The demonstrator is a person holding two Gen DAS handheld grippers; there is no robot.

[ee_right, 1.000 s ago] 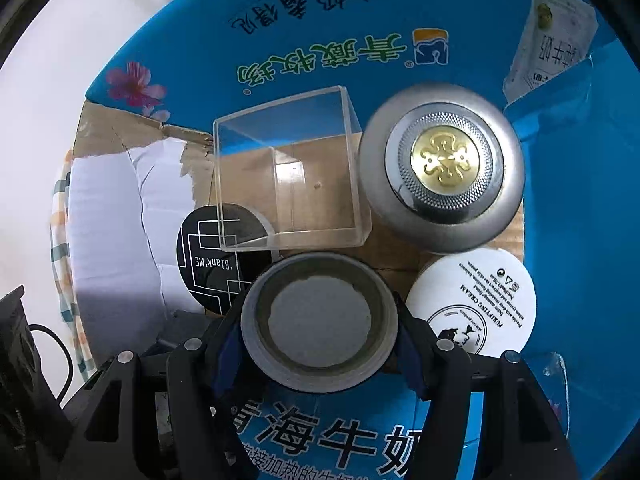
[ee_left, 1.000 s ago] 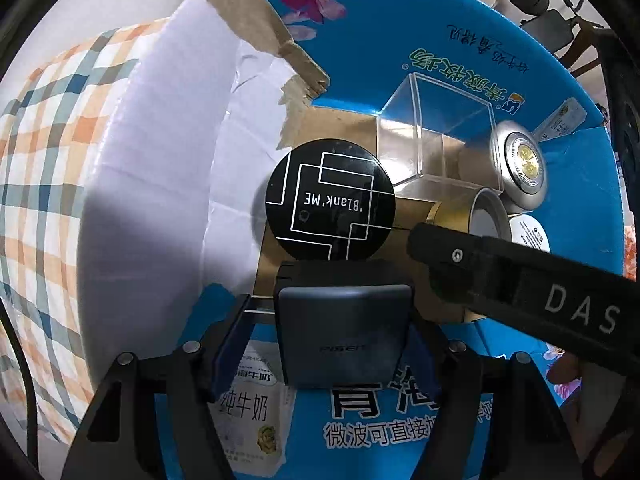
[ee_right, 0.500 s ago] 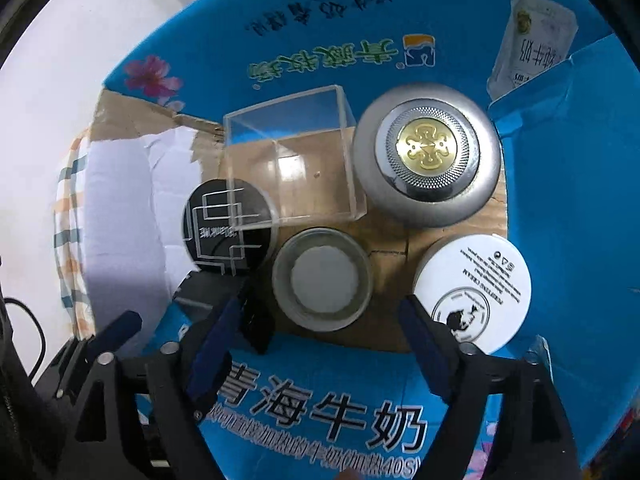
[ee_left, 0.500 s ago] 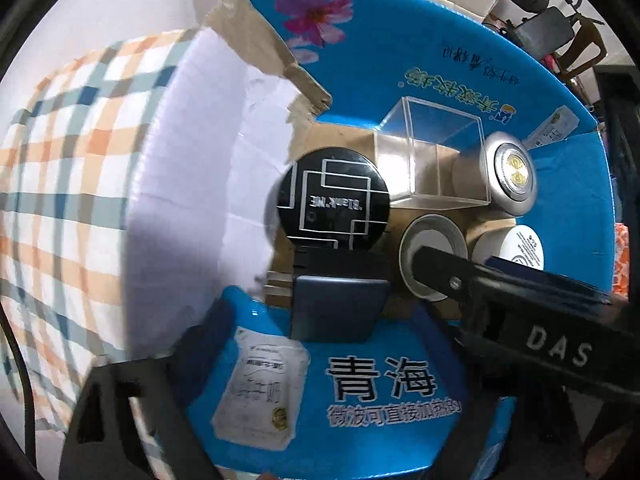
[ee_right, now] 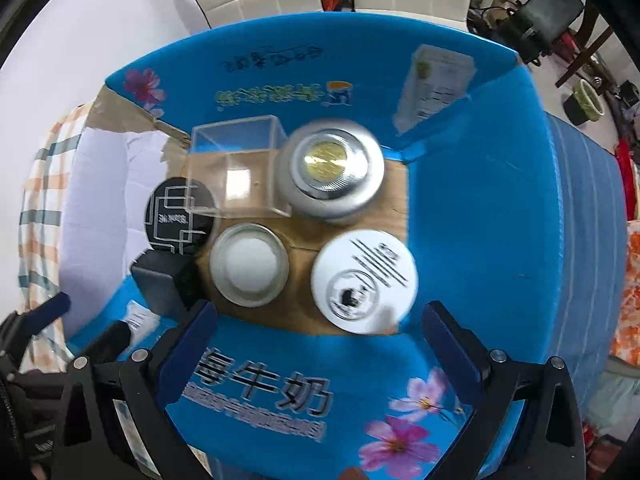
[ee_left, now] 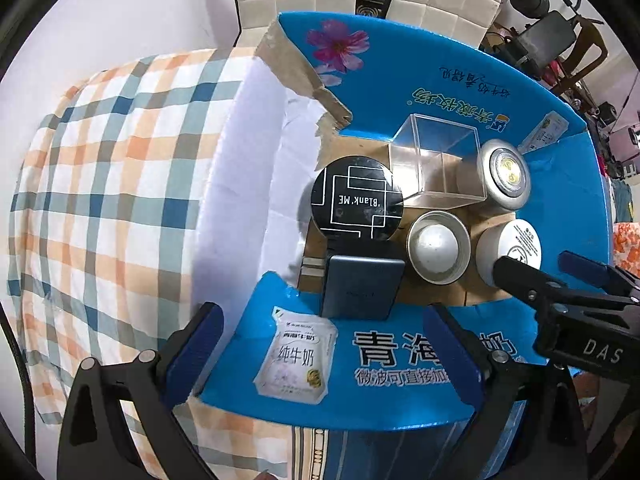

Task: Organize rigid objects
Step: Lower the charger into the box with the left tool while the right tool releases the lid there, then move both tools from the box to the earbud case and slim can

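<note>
Nearby, clear cube (ee_left: 438,168) touching silver tin (ee_left: 506,174), black jar (ee_left: 357,204)

- I see a bright blue box (ee_left: 568,184) with pink flower prints and a brown cardboard floor.
- Black round tin (ee_left: 357,203), white line pattern.
- Dark grey-blue charger (ee_left: 362,286).
- Silver jar (ee_right: 331,170), gold centre.
- White lid (ee_right: 364,281), black print.
- Cloth (ee_left: 112,184): orange, blue and white check.

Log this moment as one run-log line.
left gripper: open, empty | right gripper: open, empty | blue box: six items inside | grey charger, open tin: resting in box
</note>
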